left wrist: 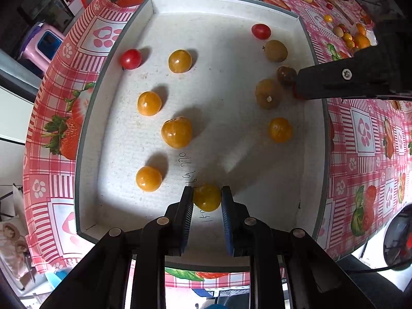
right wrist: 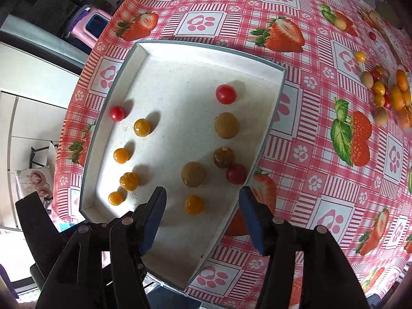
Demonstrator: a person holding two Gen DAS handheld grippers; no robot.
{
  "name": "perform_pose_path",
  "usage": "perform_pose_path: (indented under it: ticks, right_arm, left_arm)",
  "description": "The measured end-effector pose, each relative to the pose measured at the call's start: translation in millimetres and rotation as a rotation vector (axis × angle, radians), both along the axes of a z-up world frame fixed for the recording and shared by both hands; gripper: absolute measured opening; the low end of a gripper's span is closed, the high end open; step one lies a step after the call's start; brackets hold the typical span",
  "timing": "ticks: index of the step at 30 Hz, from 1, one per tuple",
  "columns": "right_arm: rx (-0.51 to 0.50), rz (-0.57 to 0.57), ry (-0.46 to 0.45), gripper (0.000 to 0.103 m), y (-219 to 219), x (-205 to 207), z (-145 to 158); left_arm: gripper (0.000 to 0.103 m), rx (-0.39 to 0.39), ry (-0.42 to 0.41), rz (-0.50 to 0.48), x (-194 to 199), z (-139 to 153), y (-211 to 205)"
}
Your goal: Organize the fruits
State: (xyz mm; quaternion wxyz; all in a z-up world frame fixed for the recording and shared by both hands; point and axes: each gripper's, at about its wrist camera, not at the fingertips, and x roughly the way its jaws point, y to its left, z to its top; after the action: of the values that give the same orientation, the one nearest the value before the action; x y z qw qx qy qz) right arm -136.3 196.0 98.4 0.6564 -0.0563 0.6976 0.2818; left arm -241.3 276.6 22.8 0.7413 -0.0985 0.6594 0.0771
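Observation:
A white shallow tray (left wrist: 85,134) (right wrist: 273,113) lies on the strawberry tablecloth and holds several small fruits. Orange ones form a column on the left (left wrist: 149,103) (right wrist: 121,155). Brown, red and orange ones lie on the right (left wrist: 275,50) (right wrist: 226,125). My left gripper (left wrist: 207,197) is shut on an orange fruit (left wrist: 207,198) just above the tray's near floor. My right gripper (right wrist: 203,200) is open and empty above the tray's right near side, over an orange fruit (right wrist: 193,204). A red tomato (right wrist: 236,173) lies by the tray's right wall. The right gripper's finger (left wrist: 334,82) reaches in from the right.
A heap of loose orange, red and tan fruits (right wrist: 386,95) (left wrist: 352,37) lies on the tablecloth far right. Single fruits (right wrist: 360,56) lie scattered beyond it. A pink stool (right wrist: 90,28) stands on the floor past the table's left edge.

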Motion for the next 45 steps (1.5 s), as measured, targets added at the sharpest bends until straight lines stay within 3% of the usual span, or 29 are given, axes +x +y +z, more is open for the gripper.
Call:
perform_pose_path:
  ticks: [5,8,17,22,29,30,33,45]
  right_arm:
    - [-0.019,-0.046,0.011,0.063,-32,-1,0]
    - [-0.032,-0.06,0.014,0.063,-42,-4,-3]
    - [-0.061,-0.065,0.012,0.063,-55,-8,-3]
    - [-0.075,-0.051,-0.008,0.08,-60,-11,3]
    - [-0.087,-0.044,-0.02,0.084,-60,-16,8]
    - [-0.088,-0.04,-0.023,0.085,-60,-16,9]
    - [-0.094,-0.032,-0.035,0.088,-59,-17,11]
    - [-0.131,-0.013,-0.053,0.089,-56,-17,15]
  left_arm:
    - [0.025,-0.016,0.009,0.002,2,1,1]
    - [0.092,-0.031,-0.012,0.009,2,7,3]
    - [0.093,-0.015,-0.014,0.012,5,22,2]
    - [0.093,0.022,-0.032,0.04,-2,34,13]
    - [0.094,0.024,-0.005,0.091,-2,43,25]
    - [0.102,0.023,0.002,0.096,0,42,25]
    - [0.102,0.015,0.0,0.109,0,45,28]
    - [0.102,0.019,-0.004,0.108,3,48,28]
